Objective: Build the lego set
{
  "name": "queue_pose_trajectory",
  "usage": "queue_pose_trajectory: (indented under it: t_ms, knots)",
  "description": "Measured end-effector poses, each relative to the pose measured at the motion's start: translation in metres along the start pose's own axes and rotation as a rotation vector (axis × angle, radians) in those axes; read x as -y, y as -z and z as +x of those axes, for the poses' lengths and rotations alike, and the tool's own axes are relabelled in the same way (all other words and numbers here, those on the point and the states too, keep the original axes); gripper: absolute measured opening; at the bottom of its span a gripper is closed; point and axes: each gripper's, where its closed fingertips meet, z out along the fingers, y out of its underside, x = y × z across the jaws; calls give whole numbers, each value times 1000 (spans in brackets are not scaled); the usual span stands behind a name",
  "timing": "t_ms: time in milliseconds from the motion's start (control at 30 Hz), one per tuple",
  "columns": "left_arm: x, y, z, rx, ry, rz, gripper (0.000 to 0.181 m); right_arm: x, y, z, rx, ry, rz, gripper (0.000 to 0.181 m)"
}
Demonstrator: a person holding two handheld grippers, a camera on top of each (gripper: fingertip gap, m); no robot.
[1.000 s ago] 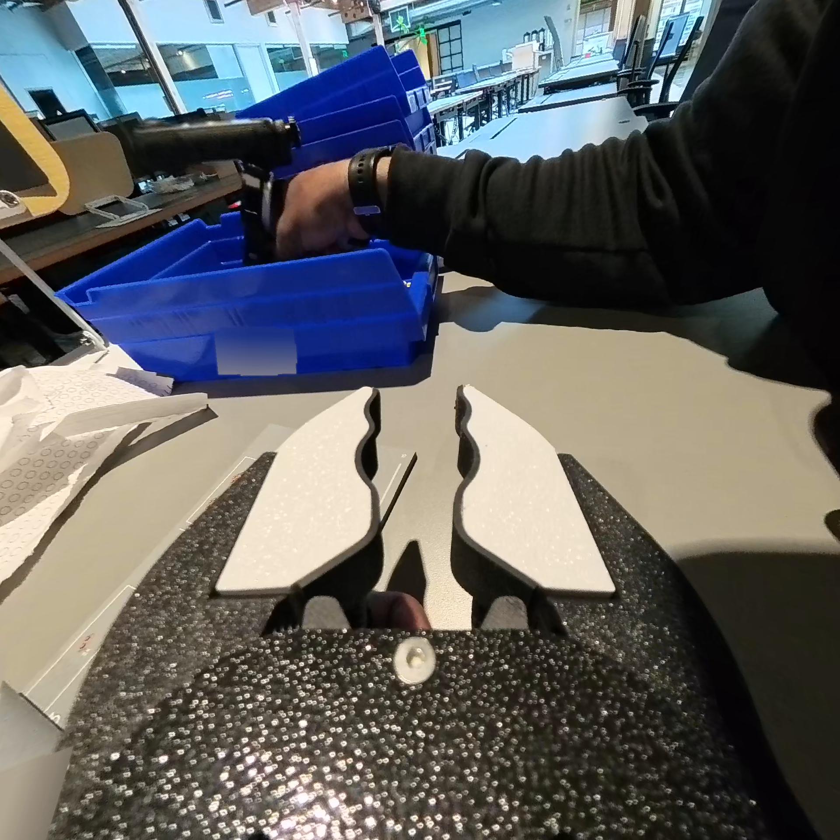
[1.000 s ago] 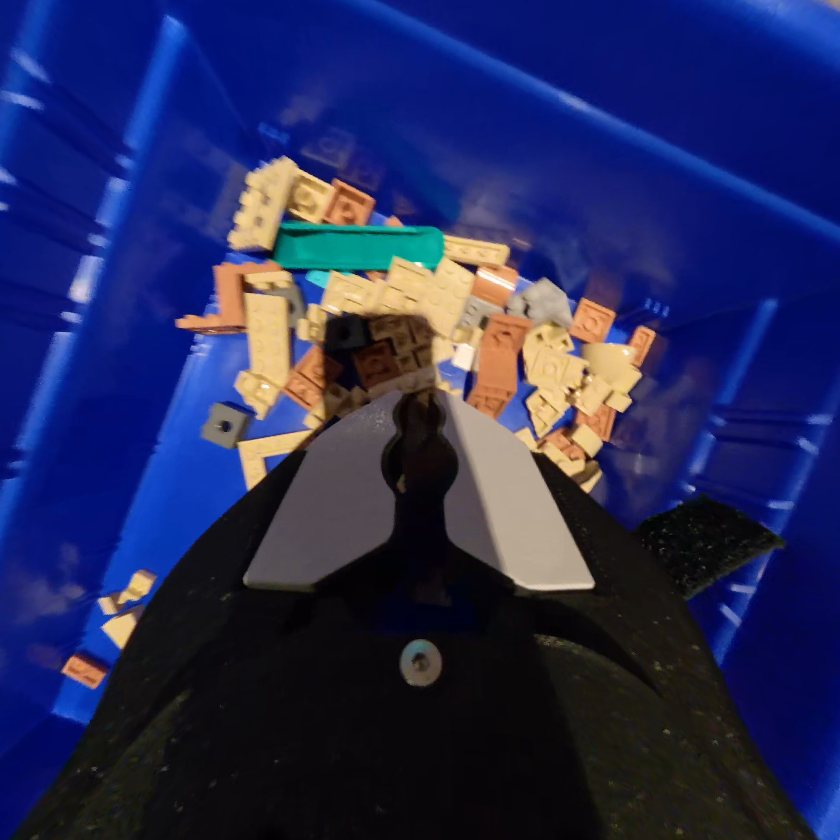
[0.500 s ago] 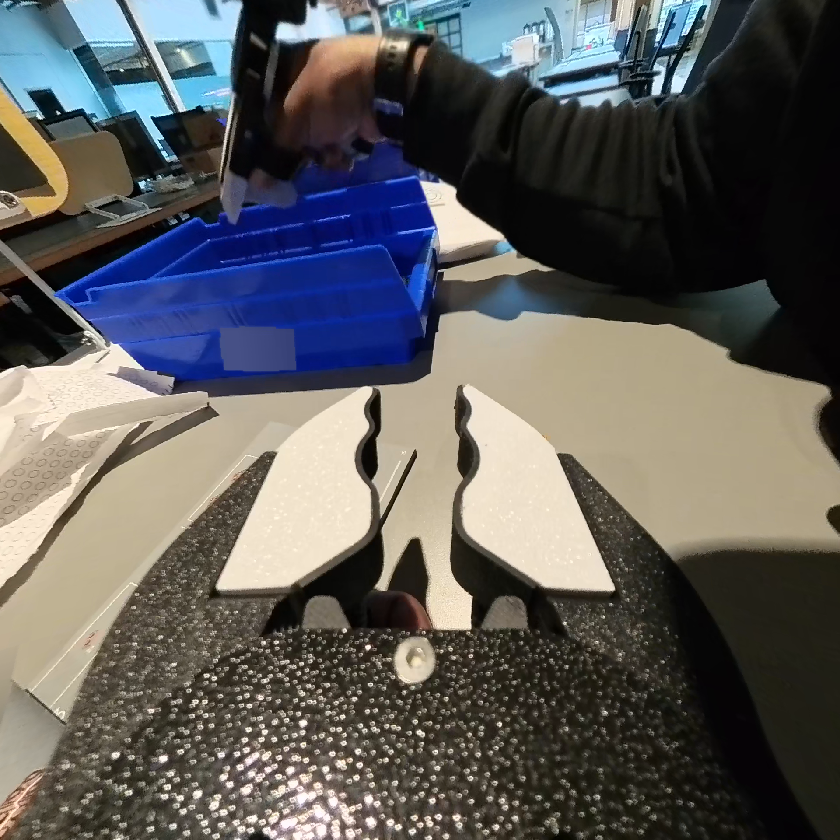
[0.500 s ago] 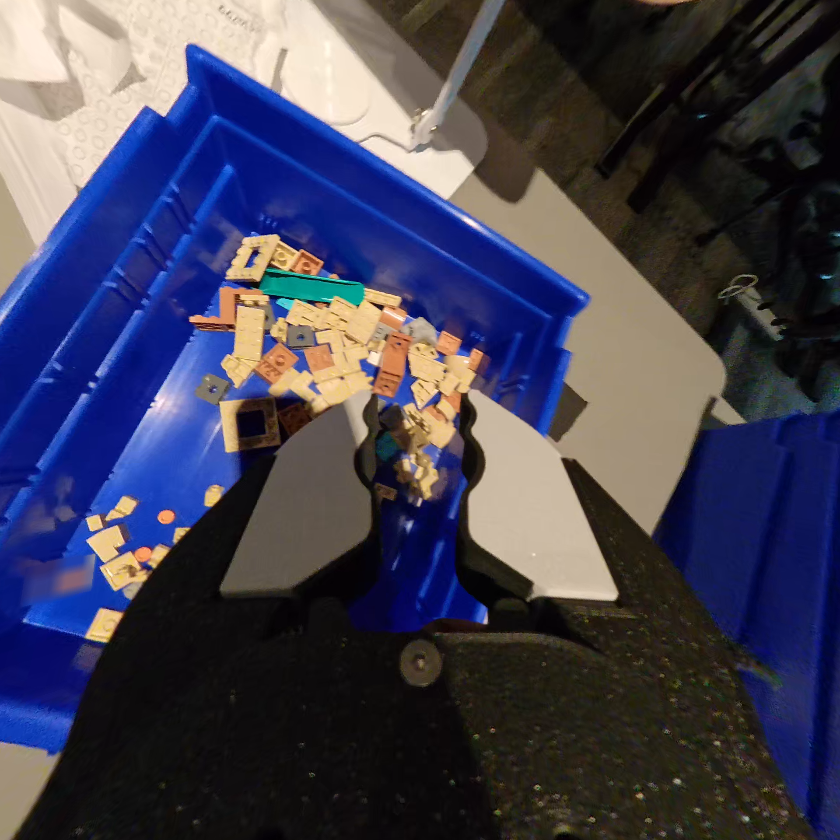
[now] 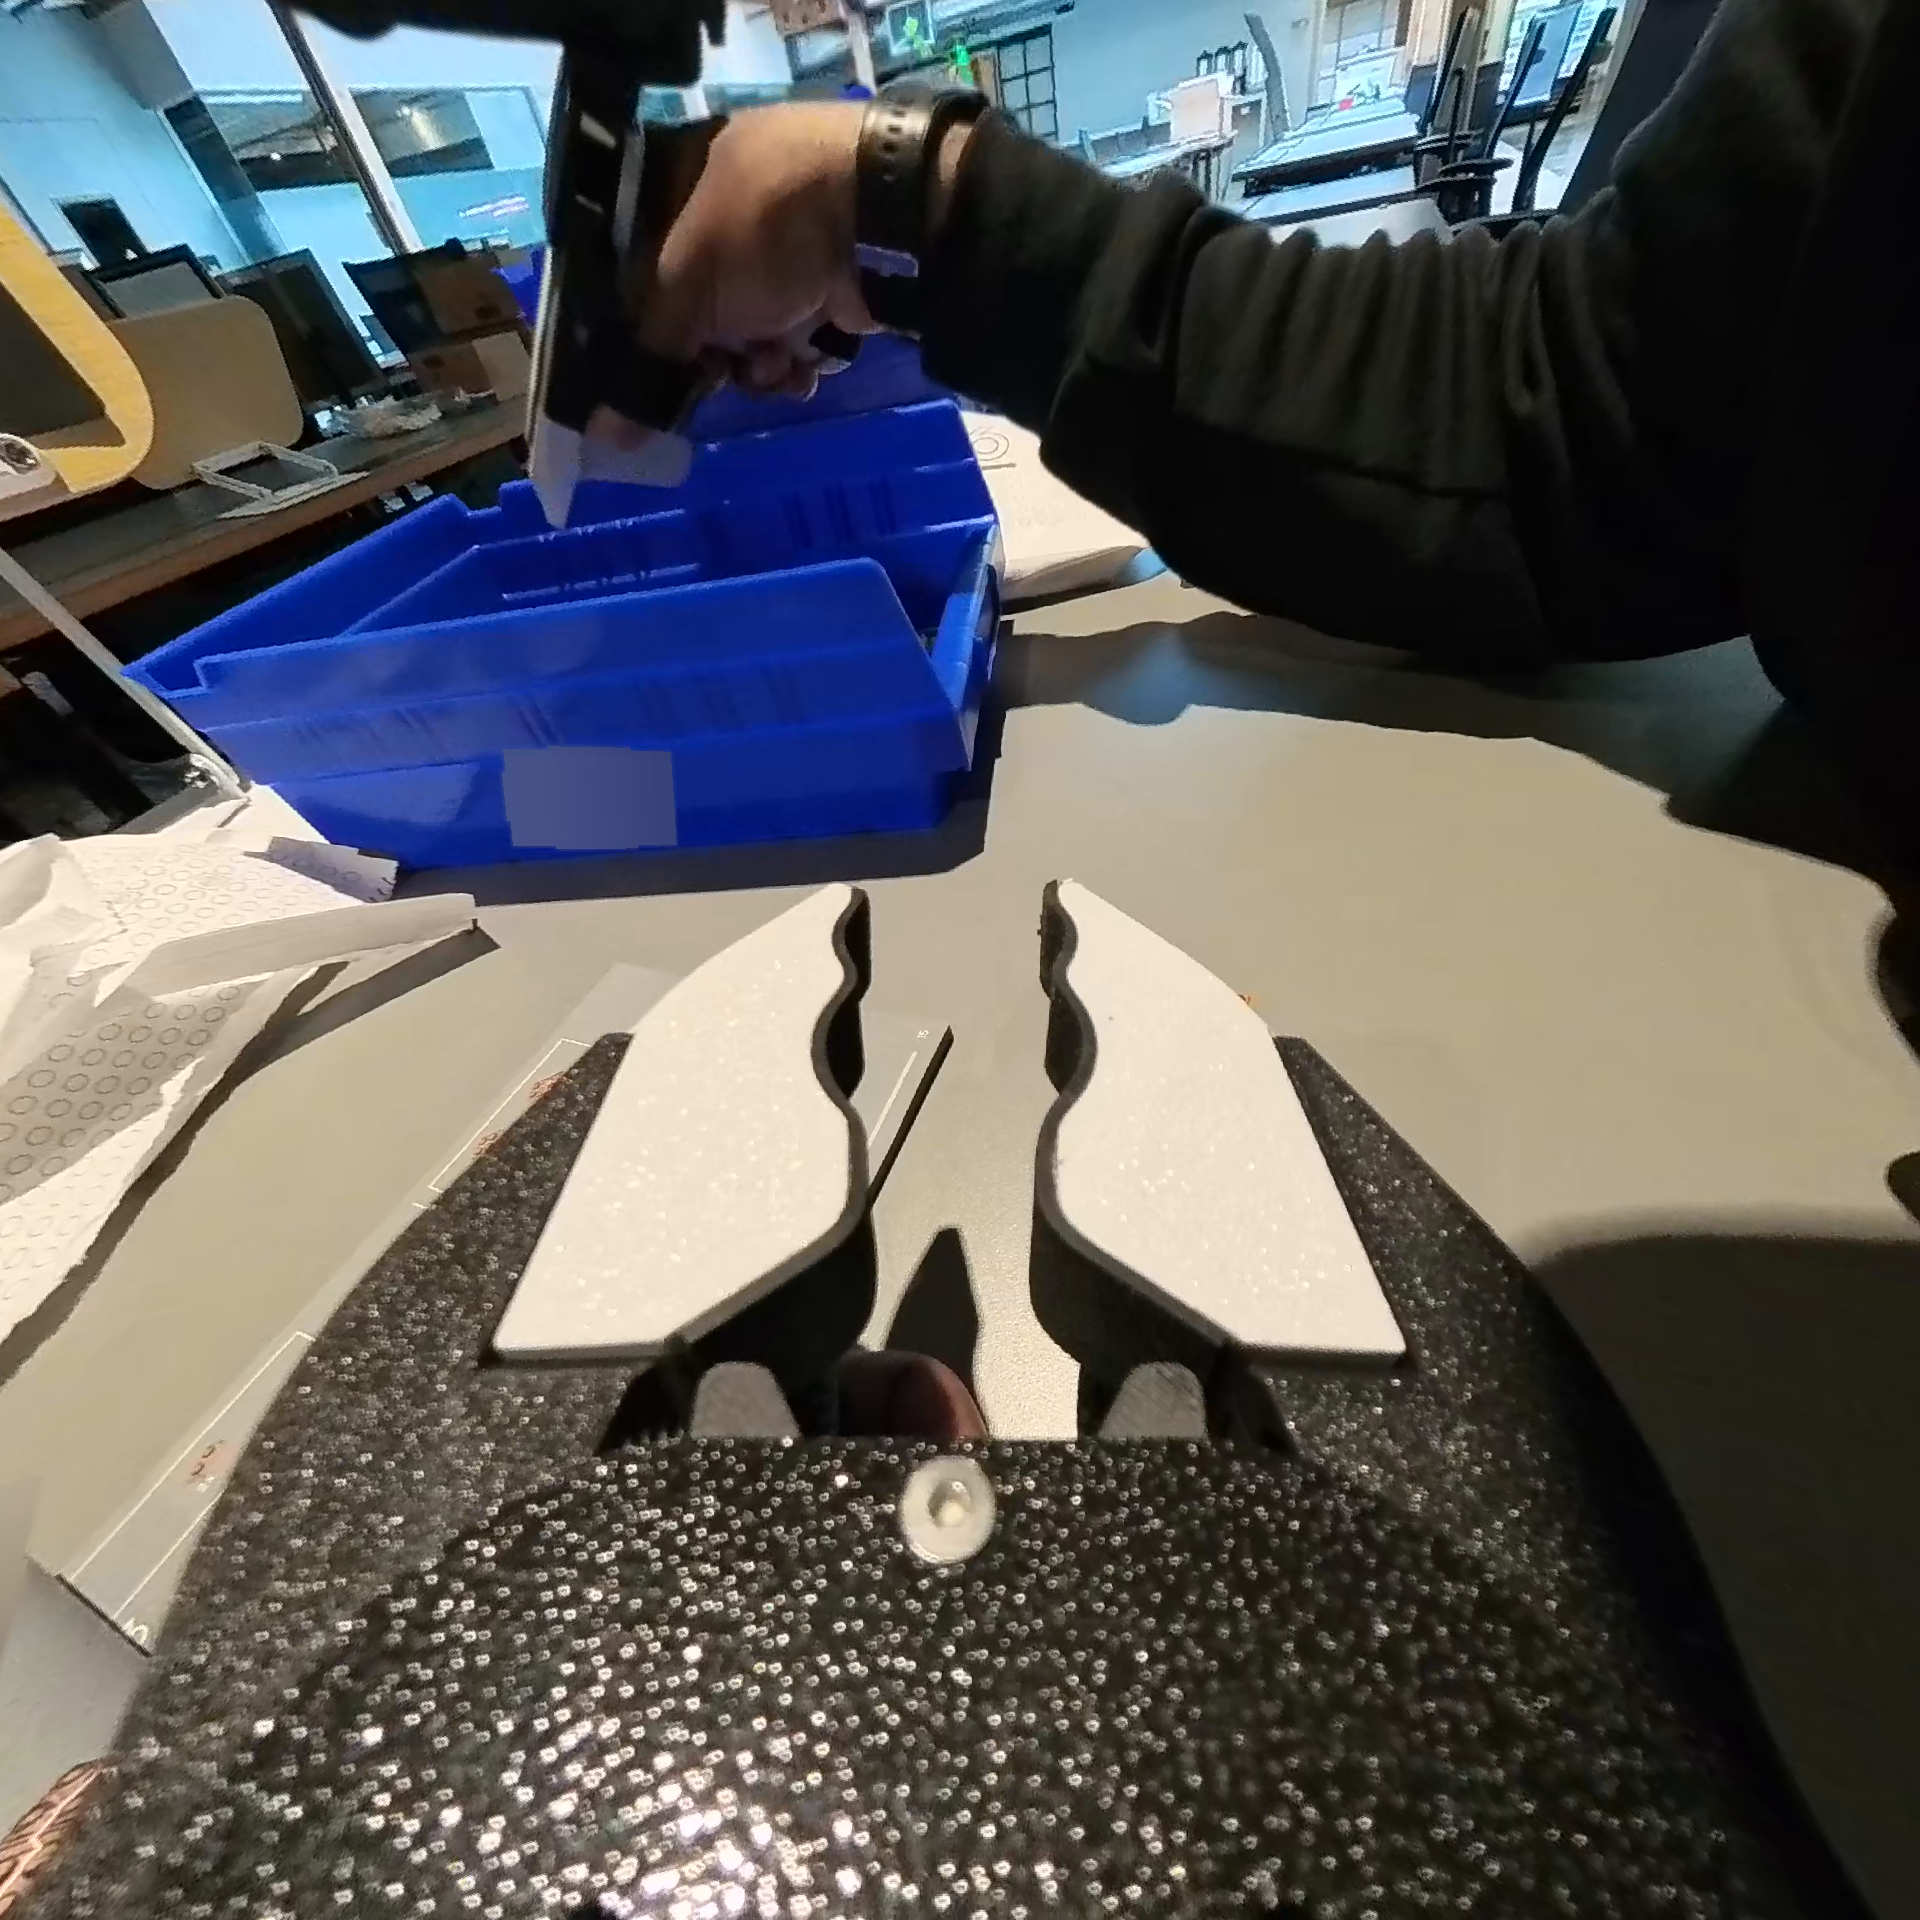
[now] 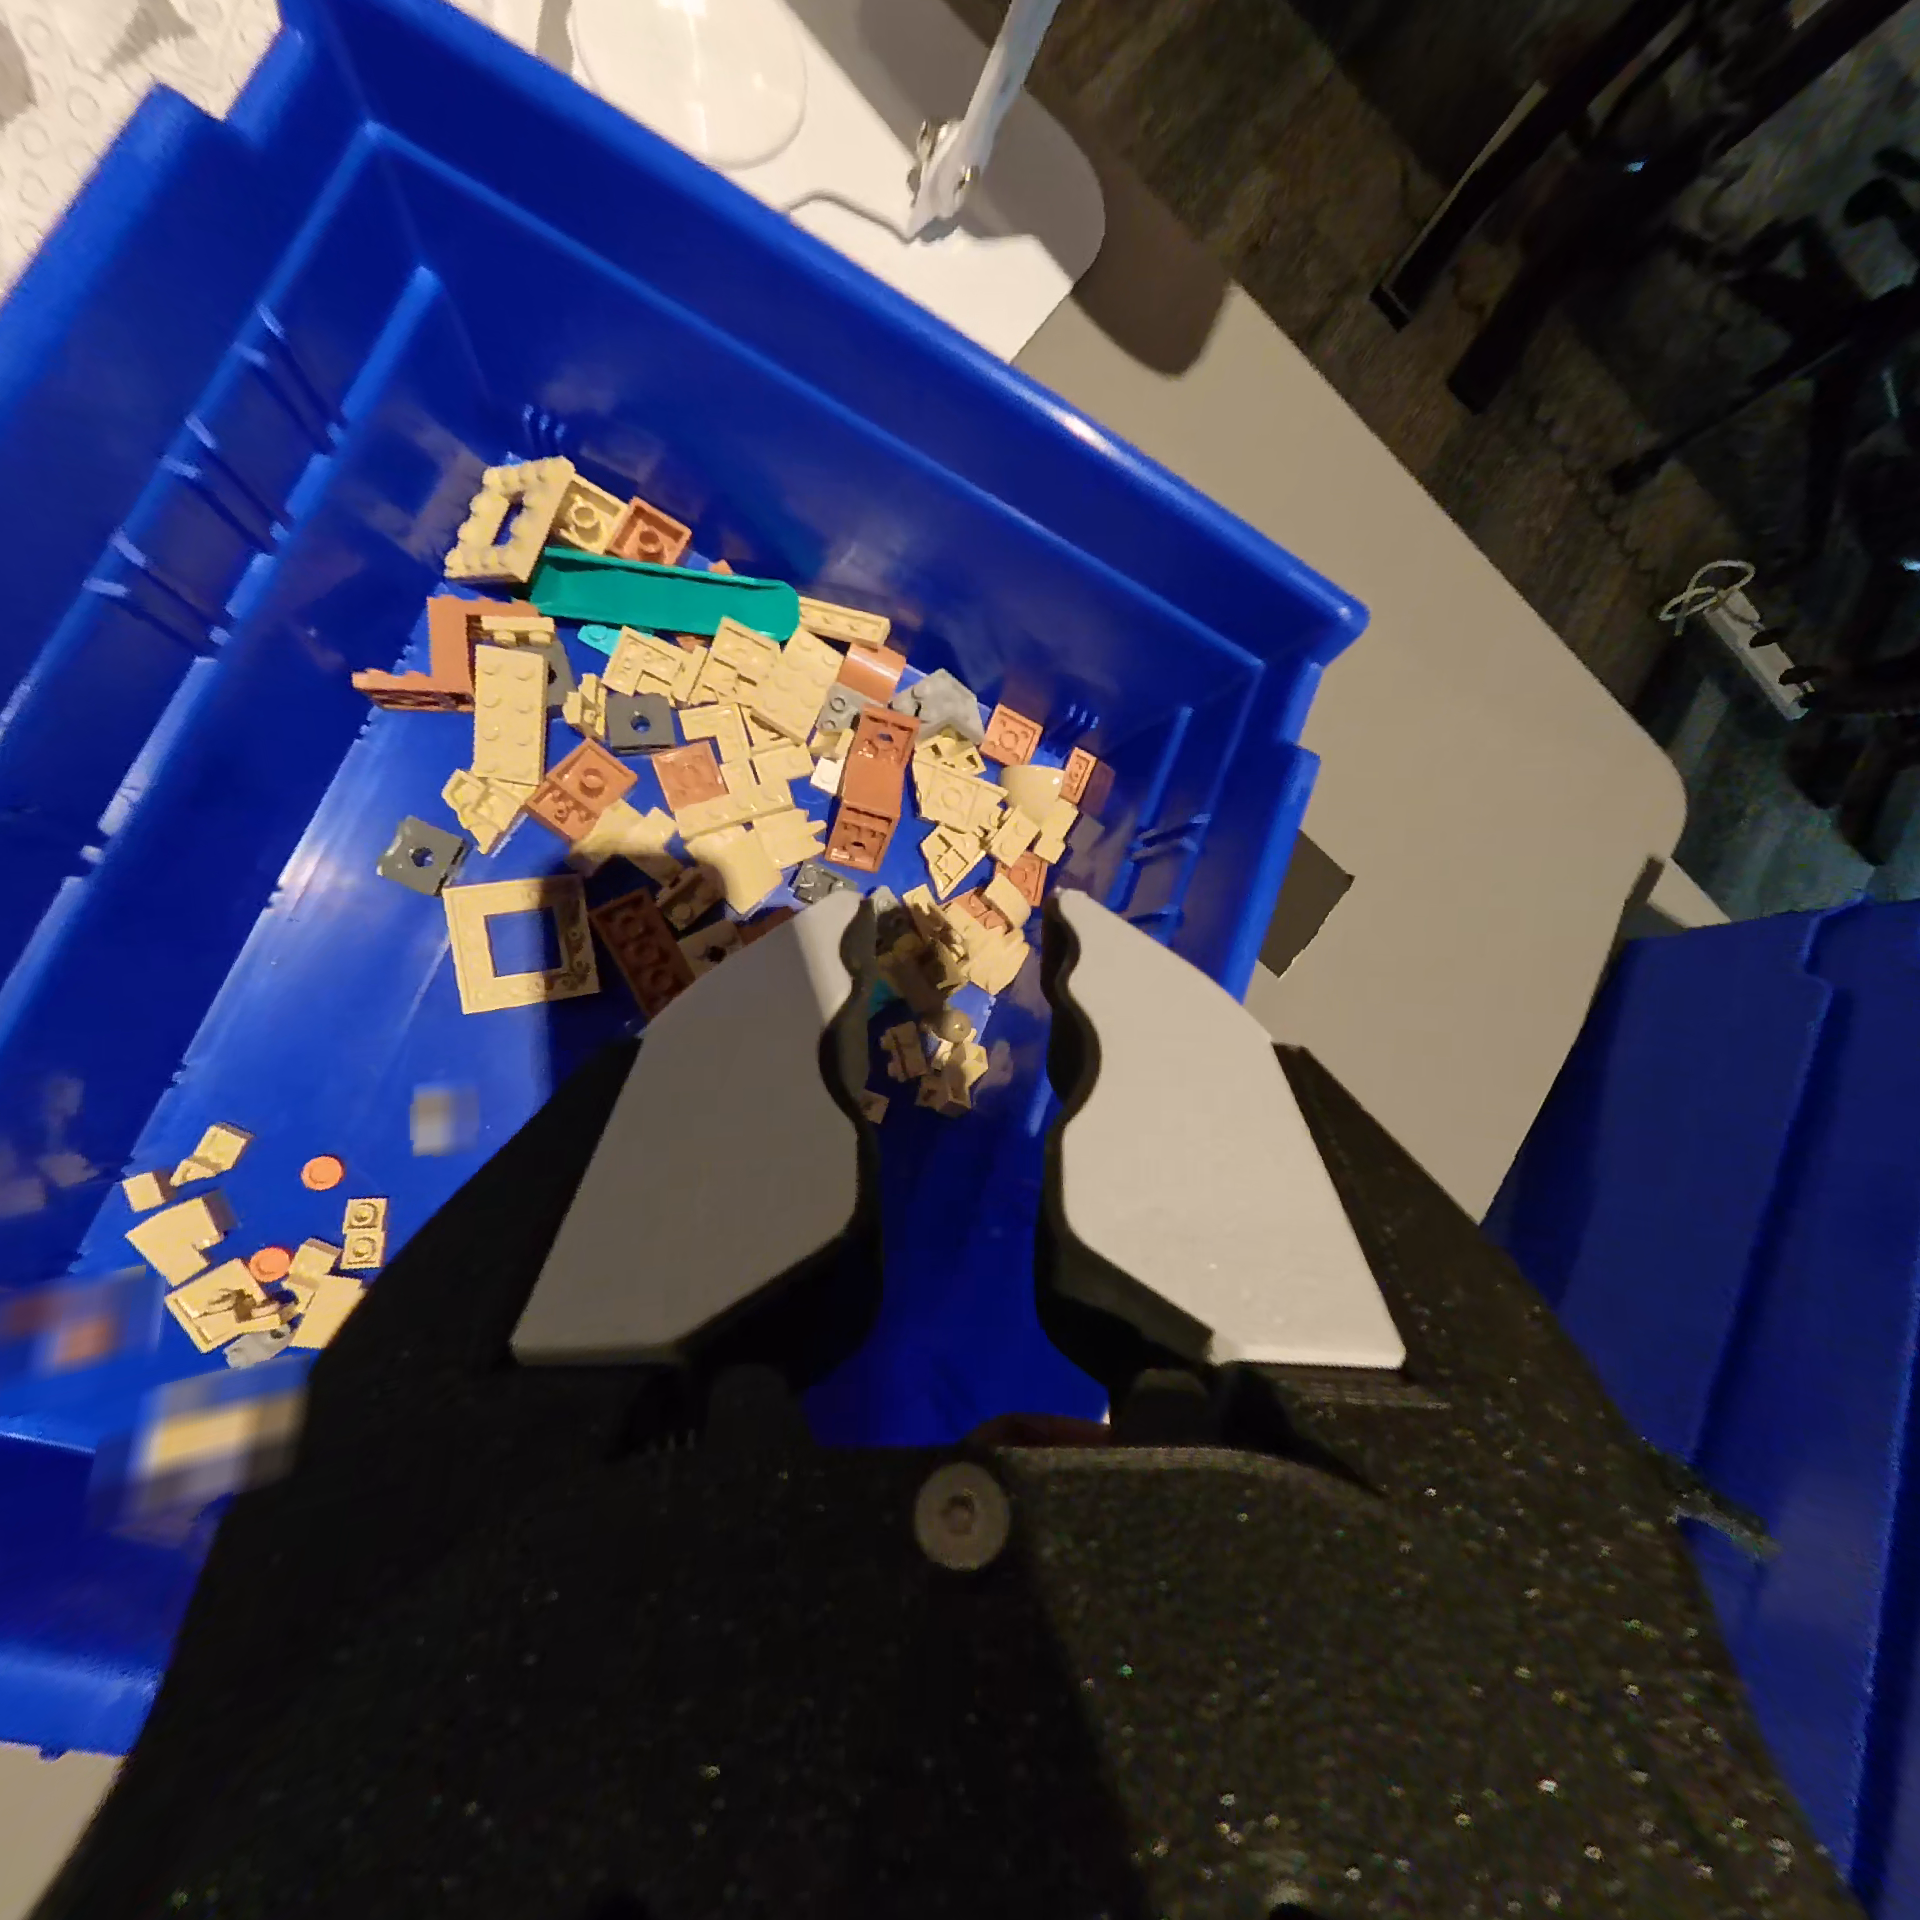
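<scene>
Claws are both gaping empty: right claw (image 6: 951, 940) hovering over bricks (image 6: 727, 727) in bin (image 6: 1195, 540), left claw (image 5: 951, 925) over surface (image 5: 1403, 935)

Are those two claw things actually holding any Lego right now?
No. The right gripper is open above the blue bin of bricks, nothing between its fingers. The left gripper is open over the table, also holding nothing.
</scene>
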Motion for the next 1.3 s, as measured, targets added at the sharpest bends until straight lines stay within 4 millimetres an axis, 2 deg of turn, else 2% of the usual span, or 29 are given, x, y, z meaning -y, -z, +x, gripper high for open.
queue_pose_trajectory:
  t_ms: [200, 400, 533, 800, 1033, 1300]
  knots:
    - [0, 0, 1, -1, -4, 0, 31, 2, -9, -11, 35, 36, 1, 30]
    - [0, 0, 1, -1, -3, -4, 31, 10, -37, -73, 235, 244, 27, 30]
    - [0, 0, 0, -1, -3, -3, 31, 5, -58, -94, 313, 273, 19, 29]
    - [0, 0, 1, -3, -5, 0, 30, -10, -74, -101, 342, 316, -31, 29]
    - [0, 0, 1, -3, -10, -4, 31, -10, -75, -105, 371, 319, 2, 26]
    - [-1, 0, 2, -3, -17, -7, 30, -5, -77, -107, 402, 232, 17, 23]
